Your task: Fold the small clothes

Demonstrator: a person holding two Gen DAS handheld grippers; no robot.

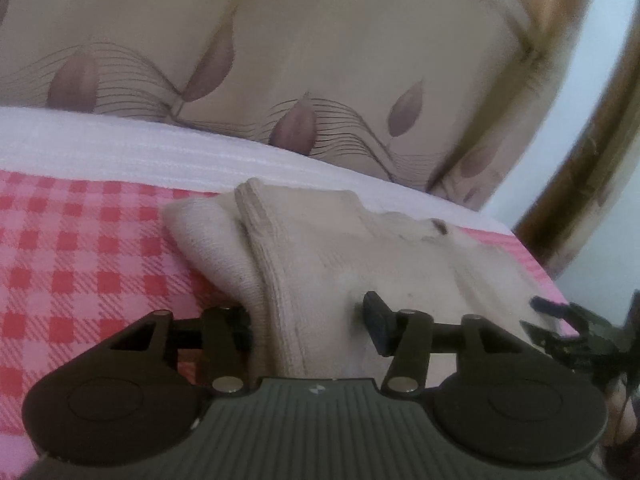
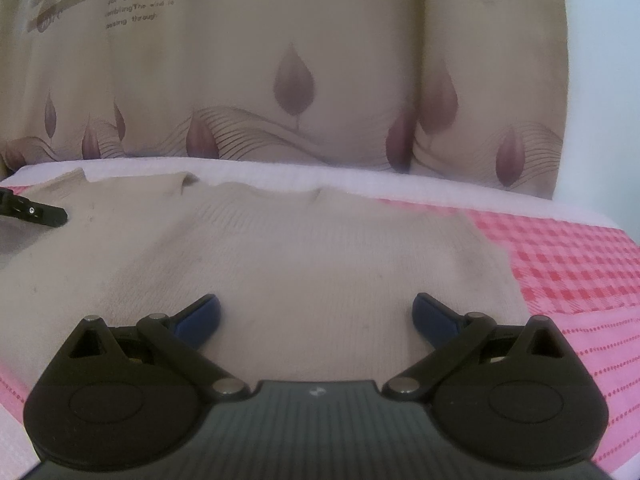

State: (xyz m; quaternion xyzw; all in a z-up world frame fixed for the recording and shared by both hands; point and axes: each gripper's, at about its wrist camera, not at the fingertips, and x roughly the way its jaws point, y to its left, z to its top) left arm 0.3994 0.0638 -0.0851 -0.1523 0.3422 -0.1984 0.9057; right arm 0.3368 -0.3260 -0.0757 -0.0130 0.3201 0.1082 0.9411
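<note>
The beige knitted sweater (image 2: 280,248) lies on the pink checked bed cover (image 1: 80,248). Left gripper (image 1: 308,316) fingers stand partly apart around a fold; right gripper (image 2: 316,316) fingers are wide.

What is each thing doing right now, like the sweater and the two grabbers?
Beige sweater: lying on the checked cloth, left edge folded over in a thick ridge.
Left gripper: fingers apart, the folded ridge between them, not squeezed.
Right gripper: fingers wide open over the sweater, holding nothing.
Checked cloth: spread flat.

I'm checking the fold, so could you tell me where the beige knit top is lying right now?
The beige knit top lies on the pink checked cloth before the leaf-print curtain; in the left wrist view a fold of it passes between the left gripper fingers.
</note>
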